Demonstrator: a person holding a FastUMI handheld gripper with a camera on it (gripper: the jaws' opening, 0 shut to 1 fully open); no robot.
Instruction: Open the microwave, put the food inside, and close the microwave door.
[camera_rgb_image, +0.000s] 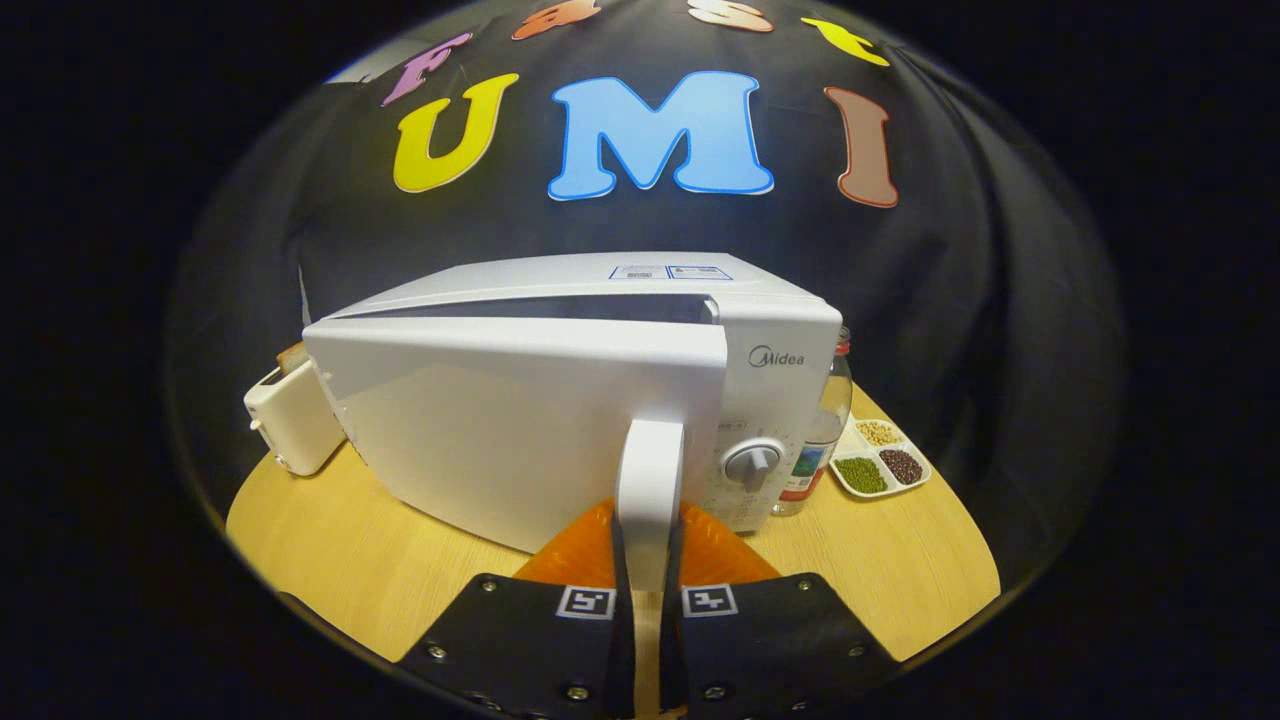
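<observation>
A white microwave (770, 330) stands on the wooden table (330, 540). Its door (510, 430) is swung partly open, leaving a narrow dark gap along the top. The door's white vertical handle (650, 480) sits between my two fingers, and my gripper (647, 560) is shut on it. A round control knob (752, 462) sits on the panel just right of the handle. The food is hidden from me.
A glass jar (825, 440) stands right of the microwave, with a small white divided tray (880, 458) of beans beyond it. A white boxy appliance (290, 420) sits to the left behind the door. An orange mat (720, 550) lies under the door near my fingers.
</observation>
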